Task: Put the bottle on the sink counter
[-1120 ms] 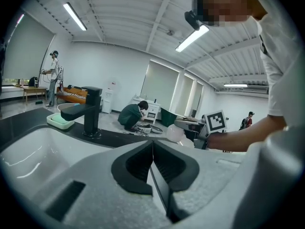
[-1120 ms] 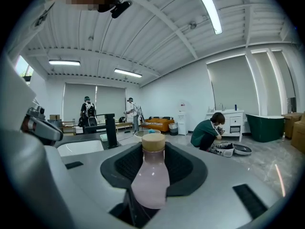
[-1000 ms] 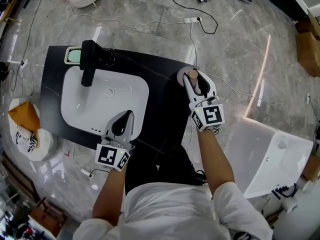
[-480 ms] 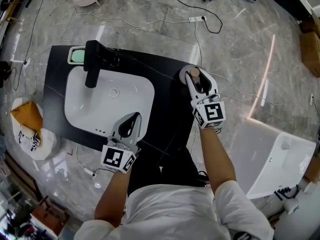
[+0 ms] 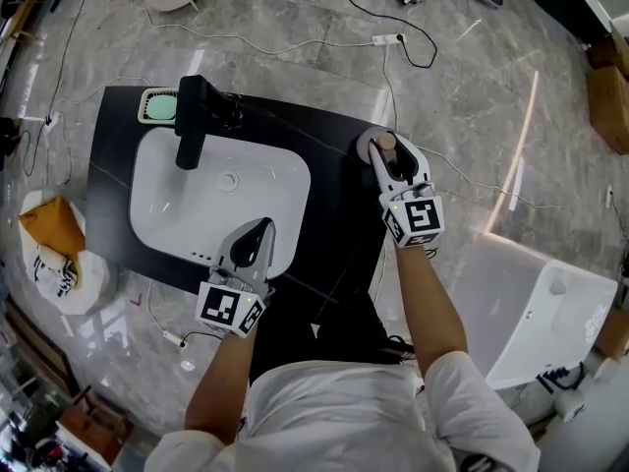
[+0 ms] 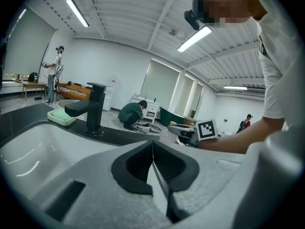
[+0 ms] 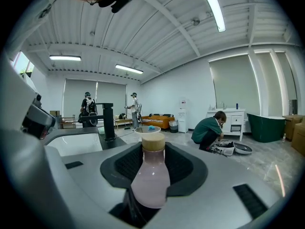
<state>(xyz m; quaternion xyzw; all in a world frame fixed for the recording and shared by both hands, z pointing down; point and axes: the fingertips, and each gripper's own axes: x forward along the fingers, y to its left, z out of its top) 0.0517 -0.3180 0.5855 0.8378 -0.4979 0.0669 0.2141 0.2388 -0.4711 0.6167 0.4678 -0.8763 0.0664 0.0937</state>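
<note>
Currently the right gripper (image 5: 389, 157) (image 7: 155, 168) is clamped on a pale pink, round-bodied bottle (image 5: 386, 143) (image 7: 150, 180) with a tan stopper. Both dark jaw pads press its sides; the neck and stopper stand upright above the jaws. Head view: the bottle is at the right-hand edge of the black rectangular sink counter (image 5: 339, 219), well apart from the basin. Whether its base touches the counter cannot be told, as the gripper covers it.

Left gripper (image 5: 252, 247) (image 6: 153, 162) is empty, jaws closed flat against each other, nothing between them. It hangs over the near rim of the white rectangular sink basin (image 5: 221, 200) (image 6: 28, 151), marker cube toward the person.

Black square-spouted tap (image 5: 192, 121) (image 6: 90, 109) (image 7: 108, 120) stands at the far rim of the basin, spout over the bowl. Pale green soap dish (image 5: 158, 106) (image 6: 60, 116) lies just beside the tap, on the counter's far left corner.

Grey marbled floor (image 5: 295, 47) surrounds the counter, thin cables trailing across it. Loose white basin (image 5: 531, 303) lies on the floor to the person's right, near the counter. Right gripper view: a person in a green top (image 7: 208, 130) crouches on the floor beyond the counter.
</note>
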